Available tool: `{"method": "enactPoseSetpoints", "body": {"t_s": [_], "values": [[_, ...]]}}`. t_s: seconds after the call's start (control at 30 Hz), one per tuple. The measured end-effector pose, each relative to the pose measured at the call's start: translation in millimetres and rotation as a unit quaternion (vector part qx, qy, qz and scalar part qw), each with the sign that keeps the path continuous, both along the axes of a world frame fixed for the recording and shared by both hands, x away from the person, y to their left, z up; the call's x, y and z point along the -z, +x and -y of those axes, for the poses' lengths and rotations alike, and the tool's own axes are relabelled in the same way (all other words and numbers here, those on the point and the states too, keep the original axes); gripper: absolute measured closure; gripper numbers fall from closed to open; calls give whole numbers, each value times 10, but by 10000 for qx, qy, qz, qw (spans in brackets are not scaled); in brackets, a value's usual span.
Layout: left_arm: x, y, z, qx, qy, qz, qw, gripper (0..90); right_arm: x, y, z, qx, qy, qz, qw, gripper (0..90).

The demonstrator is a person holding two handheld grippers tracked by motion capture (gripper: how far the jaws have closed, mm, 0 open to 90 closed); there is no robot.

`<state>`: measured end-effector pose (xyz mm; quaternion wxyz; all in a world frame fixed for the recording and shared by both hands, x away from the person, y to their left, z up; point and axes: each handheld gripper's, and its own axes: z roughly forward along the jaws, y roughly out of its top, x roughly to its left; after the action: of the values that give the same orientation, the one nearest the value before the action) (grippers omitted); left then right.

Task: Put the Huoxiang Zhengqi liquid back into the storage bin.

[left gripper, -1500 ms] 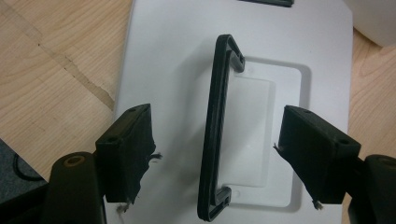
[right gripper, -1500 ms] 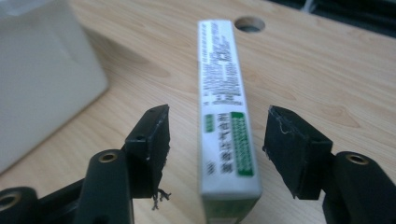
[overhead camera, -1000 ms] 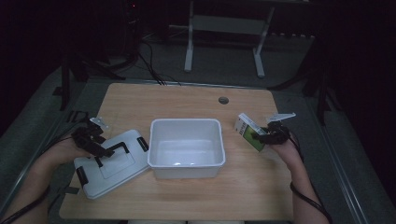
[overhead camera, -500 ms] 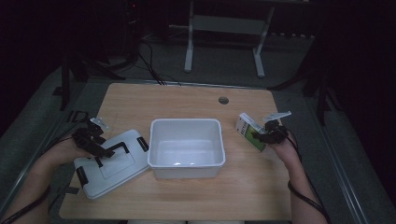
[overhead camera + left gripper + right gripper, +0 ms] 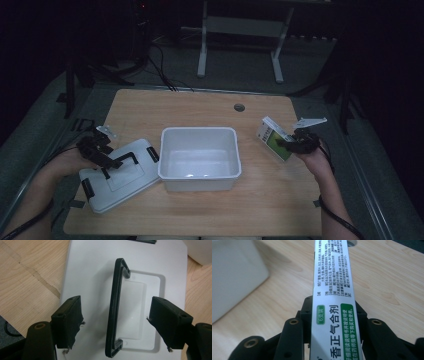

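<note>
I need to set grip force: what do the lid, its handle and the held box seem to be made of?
Lid: likely smooth white moulded plastic with a soft sheen. Handle: black, matte, probably hard plastic. Box: apparently thin printed cardboard, slightly glossy, with crisp folded edges and printed text; the right gripper clamps it.

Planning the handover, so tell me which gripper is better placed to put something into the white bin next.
Right. The right gripper is shut on the medicine box and holds it off the table just beside the open white bin. The left gripper is open and empty, its jaws either side of the black handle on the lid.
</note>
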<state>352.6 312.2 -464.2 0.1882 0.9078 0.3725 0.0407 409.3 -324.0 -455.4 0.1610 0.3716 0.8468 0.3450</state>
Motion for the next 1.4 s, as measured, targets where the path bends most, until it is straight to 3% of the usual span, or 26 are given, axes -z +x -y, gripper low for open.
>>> {"method": "enactPoseSetpoints", "body": {"t_s": [0.43, 0.47, 0.63, 0.83, 0.93, 0.97, 1.0, 1.07, 1.1, 1.17, 1.2, 1.23, 1.27, 1.4], "values": [[-20, -17, -10, 20, 38, -35, 10000, 264, -243, -194, -87, -486, -30, 81, 9988, 649], [-20, -14, -8, 16, 55, -47, 10000, 263, -352, -224, -143, -620, 33, 192, 9979, 649], [-22, -14, -6, 36, 90, -77, 9999, 264, -528, -250, -265, -860, 103, 347, 9956, 649], [-20, -20, -13, 22, 75, -80, 9999, 264, -845, -311, -570, -1380, 201, 579, 9885, 649], [-30, -28, -24, 21, 66, -69, 10000, 263, -970, -333, -701, -1654, 282, 678, 9835, 648], [-30, -28, -24, 21, 66, -69, 10000, 264, -970, -333, -701, -1654, 282, 678, 9835, 648], [-33, -32, -31, 15, 68, -61, 10000, 263, -1034, -351, -791, -1865, 332, 729, 9792, 648], [-31, -39, -36, 11, 49, -69, 10000, 263, -1082, -366, -881, -2092, 364, 748, 9743, 648], [-31, -39, -36, 11, 49, -69, 10000, 264, -1082, -366, -881, -2092, 364, 748, 9743, 648], [-25, -40, -44, 20, 71, -71, 9999, 264, -1120, -388, -1012, -2393, 443, 754, 9670, 648], [-23, -41, -47, 24, 71, -79, 9999, 264, -1120, -388, -1012, -2393, 443, 754, 9670, 648], [-15, -42, -53, 20, 99, -77, 9999, 263, -1124, -394, -1054, -2483, 468, 756, 9646, 648], [-12, -44, -55, 4, 85, -84, 9999, 263, -1126, -406, -1138, -2673, 448, 763, 9595, 647], [-5, -46, -59, 2, 71, -88, 9999, 264, -1097, -424, -1296, -3061, 472, 773, 9477, 647]]}}
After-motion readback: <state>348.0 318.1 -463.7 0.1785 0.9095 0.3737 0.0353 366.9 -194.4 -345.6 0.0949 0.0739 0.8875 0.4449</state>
